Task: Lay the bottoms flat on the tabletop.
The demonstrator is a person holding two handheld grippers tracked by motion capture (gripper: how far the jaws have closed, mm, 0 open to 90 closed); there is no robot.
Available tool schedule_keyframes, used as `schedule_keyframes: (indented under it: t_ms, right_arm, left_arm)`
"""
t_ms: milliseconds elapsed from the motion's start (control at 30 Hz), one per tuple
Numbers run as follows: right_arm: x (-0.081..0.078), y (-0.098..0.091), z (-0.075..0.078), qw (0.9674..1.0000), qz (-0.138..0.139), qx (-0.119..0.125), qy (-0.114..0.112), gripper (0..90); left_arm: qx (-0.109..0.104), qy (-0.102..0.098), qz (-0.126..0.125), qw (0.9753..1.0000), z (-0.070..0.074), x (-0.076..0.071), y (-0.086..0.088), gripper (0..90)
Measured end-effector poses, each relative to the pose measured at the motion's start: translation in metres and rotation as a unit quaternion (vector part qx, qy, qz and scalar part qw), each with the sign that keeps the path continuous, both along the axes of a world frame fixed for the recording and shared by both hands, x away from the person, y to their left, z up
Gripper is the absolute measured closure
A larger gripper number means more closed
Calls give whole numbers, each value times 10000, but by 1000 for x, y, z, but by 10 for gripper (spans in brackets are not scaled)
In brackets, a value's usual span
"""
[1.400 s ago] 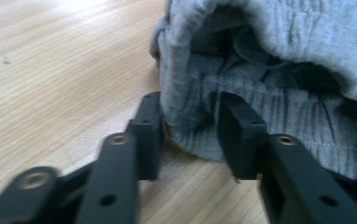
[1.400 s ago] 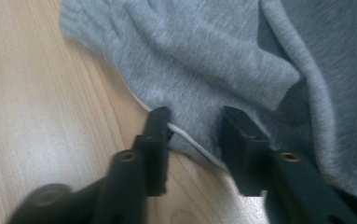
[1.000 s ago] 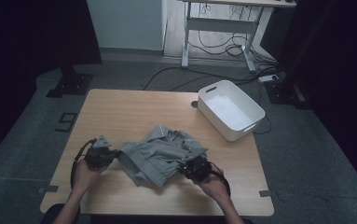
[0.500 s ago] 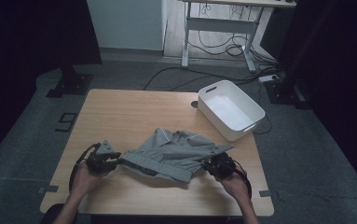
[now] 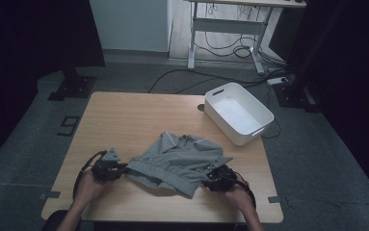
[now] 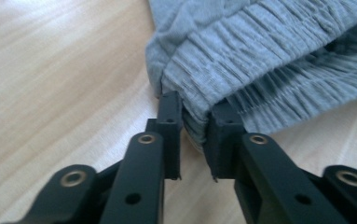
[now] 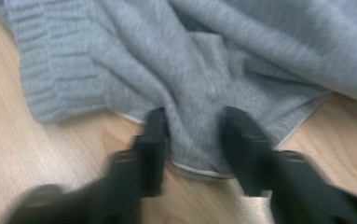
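The soft grey knitted garment with a ribbed hem (image 5: 179, 162) lies crumpled at the near middle of the light wooden table (image 5: 138, 115). My left gripper (image 6: 195, 127) has just been closing, and its jaws now pinch a bunched fold of the ribbing. My right gripper (image 7: 192, 135) has just been opening; its jaws straddle a fold of the white-edged cloth, though blur hides whether the pads press. The fabric is light and limp and will sag, so hems give the surest hold. The white plastic bin (image 5: 238, 113) stands well apart, with bare tabletop beyond.
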State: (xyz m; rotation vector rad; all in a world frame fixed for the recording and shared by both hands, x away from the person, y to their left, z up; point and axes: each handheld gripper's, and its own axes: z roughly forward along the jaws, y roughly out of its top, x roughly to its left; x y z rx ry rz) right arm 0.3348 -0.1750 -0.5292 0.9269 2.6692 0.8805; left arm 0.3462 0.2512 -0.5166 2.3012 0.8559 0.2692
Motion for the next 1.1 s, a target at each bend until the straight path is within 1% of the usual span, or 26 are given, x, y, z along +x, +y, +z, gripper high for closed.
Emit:
schedule_keyframes:
  t_ms: [33, 67, 133, 167, 200, 233, 267, 300, 333, 367, 400, 433, 467, 500, 533, 567, 600, 633, 667, 700, 733, 800, 867, 1000, 1067, 1100]
  right_arm:
    - [-1, 1, 0, 10000, 17, 8, -14, 761]
    - [-2, 1, 2, 10000, 34, 45, 49, 790]
    - [-6, 2, 6, 9999, 110, 25, 65, 808]
    - [-8, 1, 9, 9999, 140, 32, 47, 810]
    - [-12, 0, 15, 9998, 152, 105, 17, 812]
    - [-17, -3, 29, 9995, 187, 244, -68, 813]
    - [-17, -3, 29, 9995, 187, 244, -68, 813]
    - [-19, -5, 39, 9992, 206, 310, -157, 814]
    - [-21, -7, 50, 9987, 212, 379, -250, 815]
    - [-21, -9, 75, 9974, 228, 468, -492, 816]
    - [-21, -9, 75, 9974, 228, 468, -492, 816]
    - [-18, -10, 88, 9967, 173, 492, -622, 816]
    - [-13, -10, 101, 9956, 91, 532, -766, 816]
    - [-4, -11, 113, 9946, 4, 582, -863, 815]
    - [21, -10, 130, 9923, -373, 641, -991, 810]
    - [21, -10, 130, 9923, -373, 641, -991, 786]
    - [36, -10, 133, 9905, -699, 548, -1049, 706]
    - [50, -10, 132, 9880, -1092, 390, -1023, 581]
    - [63, -12, 127, 9857, -1370, 297, -939, 573]
    - [67, -14, 123, 9856, -1400, 292, -903, 573]
    - [68, -16, 118, 9858, -1403, 300, -877, 573]
    - [66, -21, 108, 9866, -1377, 402, -776, 573]
    - [61, -26, 94, 9883, -1327, 390, -647, 565]
    - [55, -28, 78, 9907, -1215, 391, -474, 539]
    - [52, -26, 72, 9921, -1127, 383, -398, 525]
    - [50, -24, 69, 9930, -1054, 388, -356, 512]
  left_arm:
    - [7, 35, -30, 10000, 0, -2, 1, 787]
    - [11, 51, -50, 10000, 0, -4, 1, 806]
    - [0, 99, -115, 9999, 2, -10, 3, 841]
    - [-26, 108, -167, 9998, 5, -15, 5, 850]
    - [-55, 102, -197, 9997, 9, -18, 6, 857]
    - [-140, 91, -227, 9996, 15, -21, 9, 863]
    - [-256, 74, -263, 9993, 24, -24, 11, 863]
    - [-373, 6, -305, 9988, 35, -27, 14, 864]
    - [-470, -140, -328, 9983, 54, -28, 15, 865]
    - [-476, -273, -323, 9980, 66, -27, 15, 866]
    - [-500, -467, -281, 9973, 84, -25, 15, 866]
    - [-565, -659, -251, 9959, 102, -19, 14, 866]
    - [-614, -875, -161, 9941, 119, -9, 12, 866]
    - [-630, -1117, -15, 9917, 134, 6, 10, 861]
    - [-656, -1322, 244, 9887, 145, 24, 7, 748]
    - [-669, -1375, 598, 9864, 153, 44, 4, 748]
    - [-626, -1329, 920, 9849, 157, 62, 1, 607]
    - [-597, -1253, 1115, 9840, 156, 77, 1, 536]
    - [-561, -1193, 1177, 9843, 154, 82, 0, 497]
    - [-478, -1153, 1223, 9846, 150, 85, 0, 458]
    - [-433, -1157, 1212, 9849, 144, 84, -1, 421]
    - [-405, -1101, 1058, 9875, 127, 78, 0, 405]
    - [-404, -917, 968, 9903, 106, 71, 0, 379]
    - [-395, -640, 669, 9949, 73, 59, -7, 348]
    - [-384, -549, 526, 9964, 59, 54, -13, 330]
    - [-417, -467, 461, 9970, 52, 52, -17, 323]
